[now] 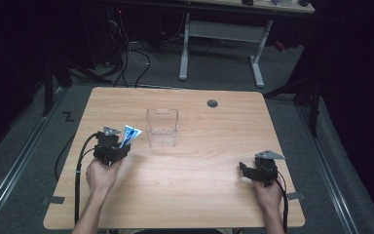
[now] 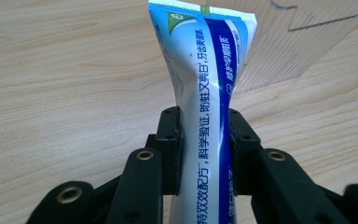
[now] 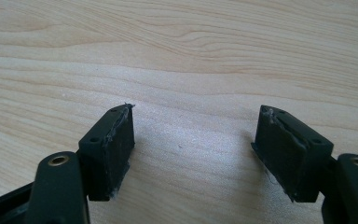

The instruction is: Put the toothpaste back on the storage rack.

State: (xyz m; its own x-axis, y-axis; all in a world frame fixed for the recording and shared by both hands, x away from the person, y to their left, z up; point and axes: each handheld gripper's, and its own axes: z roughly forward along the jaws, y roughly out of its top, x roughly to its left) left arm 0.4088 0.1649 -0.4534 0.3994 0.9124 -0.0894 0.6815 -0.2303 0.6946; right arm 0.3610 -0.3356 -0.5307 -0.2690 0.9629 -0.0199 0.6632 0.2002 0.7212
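A pale wooden table [image 1: 175,195] seen from above, with a person's forearms coming in from the near edge. The landmark is a clear plastic container [image 1: 162,127], open at the top, standing upright near the middle of the table.

Just left of the container, the left gripper [image 1: 119,145] clamps a blue-and-white toothpaste tube [image 1: 129,136]. In the left gripper view the two black jaws press flat on either side of the toothpaste tube [image 2: 205,116], squeezing its waist, and its flat crimped end points away toward the container's corner. The tube looks lifted off the wood, with its far end tilted toward the container.

Well to the right of the container and nearer the person, the right gripper [image 1: 246,171] sits low over bare wood. In the right gripper view its jaws stand wide apart with nothing between them.

Judging by this, the step in hand is dropping the tube into the container. To do it well, the tube's leading end probably needs to clear the rim before release, and be centred over the opening. The soft tube may sag or twist, so a steady clamp and a low release seem wise. The light container could tip if bumped.
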